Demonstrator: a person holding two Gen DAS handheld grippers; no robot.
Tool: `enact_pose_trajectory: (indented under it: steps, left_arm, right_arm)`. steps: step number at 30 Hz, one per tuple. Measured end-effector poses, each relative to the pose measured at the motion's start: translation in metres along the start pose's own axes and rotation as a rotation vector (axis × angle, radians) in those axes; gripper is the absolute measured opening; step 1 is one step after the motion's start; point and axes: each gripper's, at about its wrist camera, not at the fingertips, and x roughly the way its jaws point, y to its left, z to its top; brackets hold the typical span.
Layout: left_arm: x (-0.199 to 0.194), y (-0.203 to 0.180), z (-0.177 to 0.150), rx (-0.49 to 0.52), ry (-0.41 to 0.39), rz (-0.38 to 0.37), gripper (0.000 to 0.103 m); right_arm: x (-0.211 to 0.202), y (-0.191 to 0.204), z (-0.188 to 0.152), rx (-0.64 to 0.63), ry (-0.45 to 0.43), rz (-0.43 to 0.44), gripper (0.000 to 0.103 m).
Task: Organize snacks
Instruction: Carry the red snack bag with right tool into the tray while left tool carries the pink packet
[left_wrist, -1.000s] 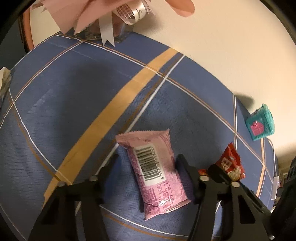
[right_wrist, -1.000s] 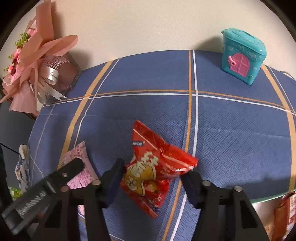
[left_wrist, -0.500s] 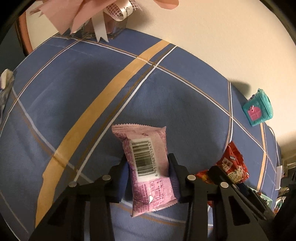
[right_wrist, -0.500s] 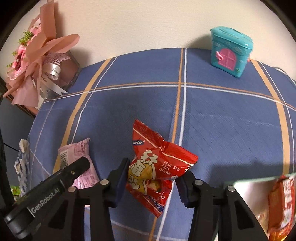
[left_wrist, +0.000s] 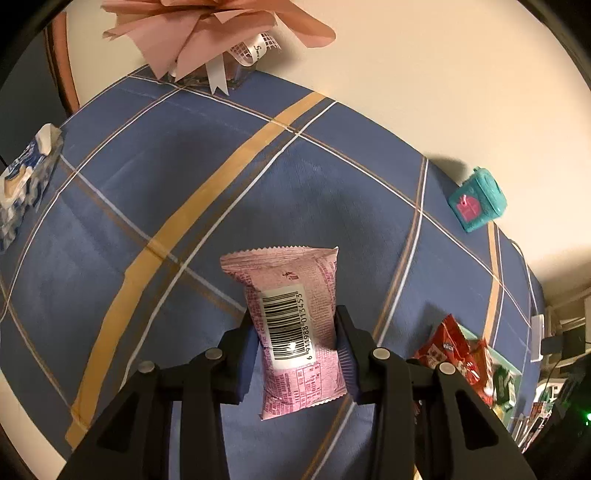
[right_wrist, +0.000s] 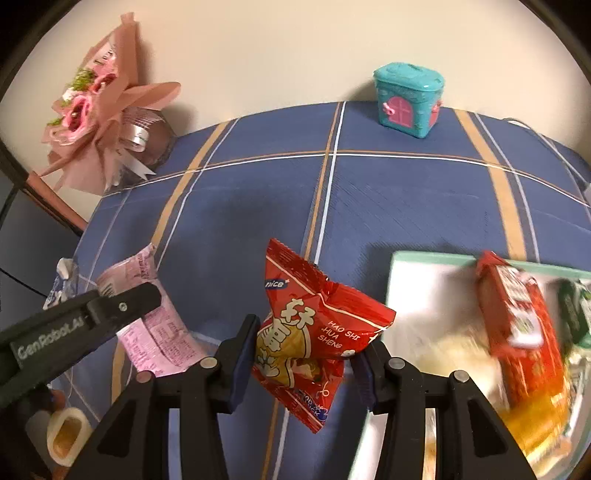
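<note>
My left gripper (left_wrist: 295, 332) is shut on a pink snack packet (left_wrist: 291, 325) with a barcode and holds it above the blue plaid tablecloth (left_wrist: 184, 184). My right gripper (right_wrist: 306, 350) is shut on a red peanut snack bag (right_wrist: 314, 332), lifted off the cloth. The pink packet (right_wrist: 155, 325) and the left gripper also show at the left of the right wrist view. A white tray with a pale green rim (right_wrist: 424, 256) lies at the right and holds a red packet (right_wrist: 517, 325) and a green one (right_wrist: 576, 314).
A teal toy house (right_wrist: 408, 98) stands at the back by the wall. A pink flower bouquet (right_wrist: 99, 110) stands at the back left. A blue and white packet (left_wrist: 22, 181) lies at the left table edge.
Both grippers closed on their packets and lifted them. The right gripper moved right, so the tray came into view. The left gripper also rose with the pink packet.
</note>
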Motion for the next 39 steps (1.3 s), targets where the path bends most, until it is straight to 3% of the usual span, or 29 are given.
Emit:
enact_pose_trajectory:
  steps: [11, 24, 39]
  left_arm:
    - [-0.044, -0.011, -0.049, 0.06, -0.035, 0.003, 0.041]
    - [-0.068, -0.04, -0.108, 0.187, -0.057, 0.01, 0.041]
    - [-0.062, -0.115, -0.158, 0.392, -0.032, -0.011, 0.041]
  right_arm:
    - [-0.059, -0.008, -0.041, -0.044, -0.06, -0.056, 0.05]
    - [-0.114, -0.043, -0.087, 0.037, -0.11, -0.059, 0.05]
    - [-0.145, -0.159, -0.099, 0.261, -0.116, -0.18, 0.05]
